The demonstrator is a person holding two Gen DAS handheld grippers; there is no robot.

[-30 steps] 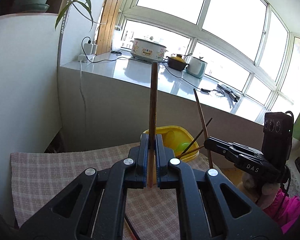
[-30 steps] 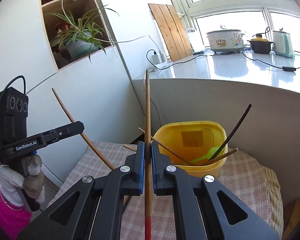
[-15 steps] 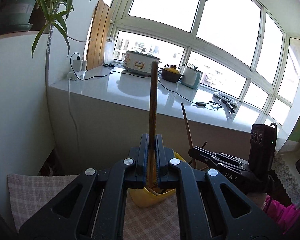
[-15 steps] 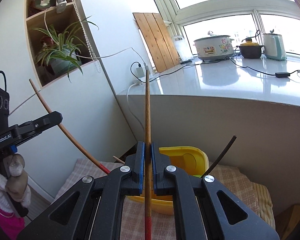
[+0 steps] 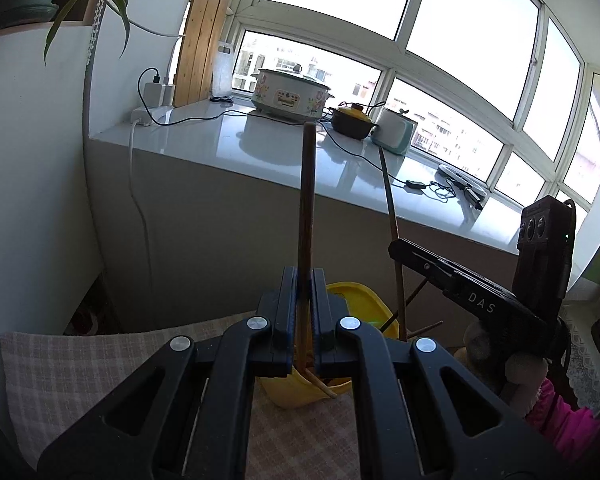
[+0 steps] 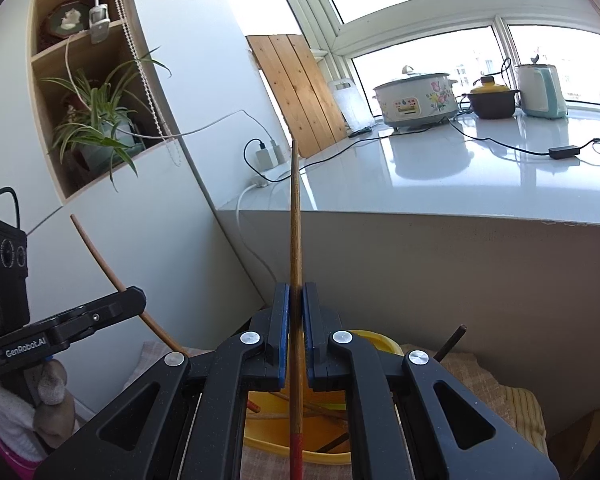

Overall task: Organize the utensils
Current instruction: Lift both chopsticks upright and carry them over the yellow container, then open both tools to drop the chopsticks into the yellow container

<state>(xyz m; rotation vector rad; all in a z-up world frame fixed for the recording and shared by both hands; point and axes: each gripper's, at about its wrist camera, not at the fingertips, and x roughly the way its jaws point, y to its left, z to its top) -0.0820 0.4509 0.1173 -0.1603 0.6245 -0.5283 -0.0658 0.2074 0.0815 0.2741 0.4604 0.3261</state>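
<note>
Both grippers now over yellow bin (image 5: pixel 356 296), which sat further ahead a second ago; bin now partly hidden under jaws in both views, so drop looks close

Left gripper (image 5: pixel 304 312) clenched on brown chopstick (image 5: pixel 306 200), upright, frame centre
Right gripper (image 6: pixel 296 332) clenched on red-tipped chopstick (image 6: pixel 295 220), also upright

Left view only: right gripper (image 5: pixel 396 248) at right, stick foot inside bin rim
Right view only: bin (image 6: pixel 384 344) interior, loose sticks crossed at bottom; left gripper (image 6: pixel 136 300) at lower left, beside bin, not above opening

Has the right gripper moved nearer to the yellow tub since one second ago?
Yes. The right gripper, shut on a chopstick, now overlaps the yellow tub, which stood clear ahead before.
</note>
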